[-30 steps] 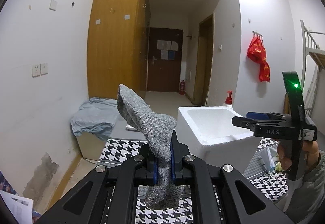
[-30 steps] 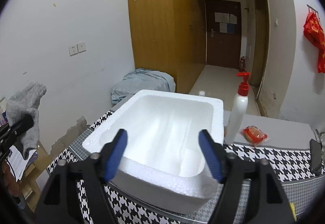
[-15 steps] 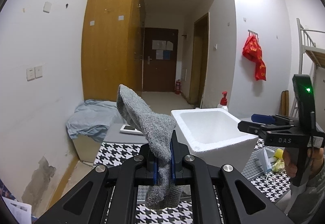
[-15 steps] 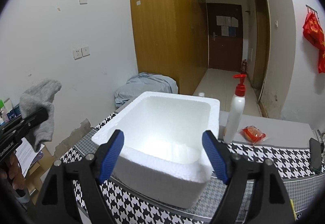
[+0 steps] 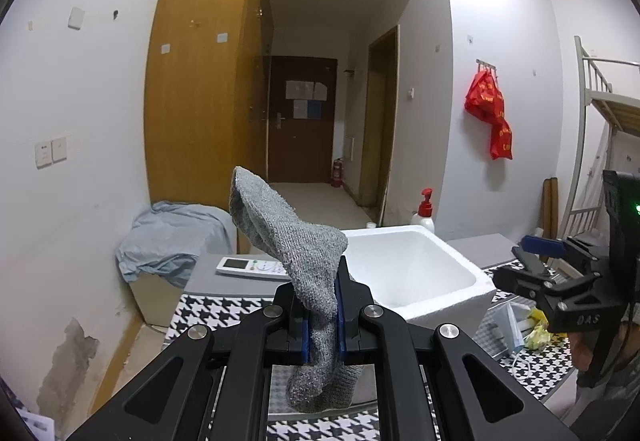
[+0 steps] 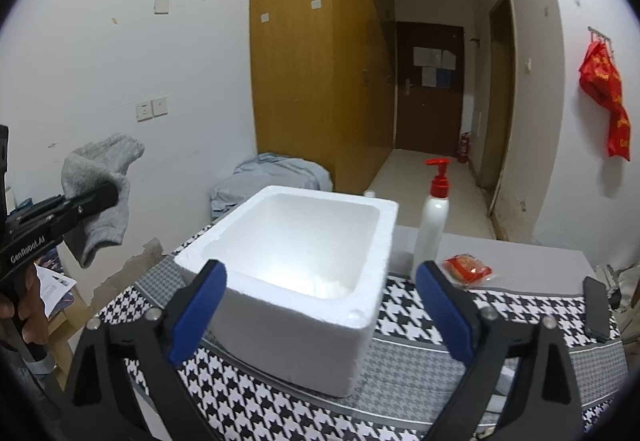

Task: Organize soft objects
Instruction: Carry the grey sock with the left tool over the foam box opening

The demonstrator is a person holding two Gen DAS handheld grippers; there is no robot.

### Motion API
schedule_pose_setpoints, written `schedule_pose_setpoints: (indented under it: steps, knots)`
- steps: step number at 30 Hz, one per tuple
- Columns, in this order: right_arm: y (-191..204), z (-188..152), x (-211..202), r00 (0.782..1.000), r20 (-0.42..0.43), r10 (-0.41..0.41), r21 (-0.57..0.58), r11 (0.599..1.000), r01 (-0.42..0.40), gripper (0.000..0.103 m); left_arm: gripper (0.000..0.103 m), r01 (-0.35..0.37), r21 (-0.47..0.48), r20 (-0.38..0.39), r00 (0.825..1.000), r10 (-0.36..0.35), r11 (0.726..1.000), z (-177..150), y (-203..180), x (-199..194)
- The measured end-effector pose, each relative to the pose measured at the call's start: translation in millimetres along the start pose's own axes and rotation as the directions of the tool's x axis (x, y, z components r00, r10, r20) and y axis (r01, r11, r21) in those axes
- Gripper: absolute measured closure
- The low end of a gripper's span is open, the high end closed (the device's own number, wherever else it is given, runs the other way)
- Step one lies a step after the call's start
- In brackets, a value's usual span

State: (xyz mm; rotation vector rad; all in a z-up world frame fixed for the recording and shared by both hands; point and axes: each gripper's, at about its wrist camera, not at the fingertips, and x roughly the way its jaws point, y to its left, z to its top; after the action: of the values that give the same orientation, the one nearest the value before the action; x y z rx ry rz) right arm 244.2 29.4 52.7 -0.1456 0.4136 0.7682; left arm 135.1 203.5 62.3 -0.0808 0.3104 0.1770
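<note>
Grey knit sock (image 5: pixel 298 253) pinched mid-length, ends drooping.

"GenRobot.AI" runs along the left tool (image 6: pixel 94 201) — "DAS" marks the right tool (image 5: pixel 538 261).

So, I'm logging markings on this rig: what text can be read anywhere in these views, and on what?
"GenRobot.AI": on the left gripper, seen from the right wrist.
"DAS": on the right gripper, seen from the left wrist; possibly partial.
Gold characters on the red bag: unreadable.
Papers on the door: too small.
Remote control: blurred.
</note>
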Motion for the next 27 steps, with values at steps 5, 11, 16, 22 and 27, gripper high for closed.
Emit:
schedule_pose_setpoints:
  steps: [5, 11, 16, 22, 27]
  knots:
    - [-5, -4, -10, 1.0, 0.017, -0.026, -0.005, 1.0, 0.027, 0.0, 0.093, 0.025, 0.014, 0.002, 1.0, -0.025, 1.0, 5, -6, 6]
    - [-12, -11, -19, 0.998, 0.02, -0.06, -0.02, 0.998, 0.06, 0.0, 0.093, 0.059, 0.035, -0.006, 0.998, -0.059, 0.998, 11, -18, 18]
    - [-24, -20, -28, 0.995, 0.024, -0.101, -0.005, 0.995, 0.101, 0.0, 0.093, 0.094, 0.05, -0.013, 0.996, -0.094, 0.994, 14, -30, 28]
    - [-31, -32, -39, 0.991, 0.023, -0.131, -0.002, 0.991, 0.131, 0.0, 0.093, 0.132, 0.062, -0.042, 0.991, -0.13, 0.989, 17, -44, 45]
    - [-36, -40, -48, 0.987, 0.03, -0.157, 0.012, 0.988, 0.156, 0.0, 0.093, 0.166, 0.078, -0.062, 0.985, -0.161, 0.983, 19, -56, 56]
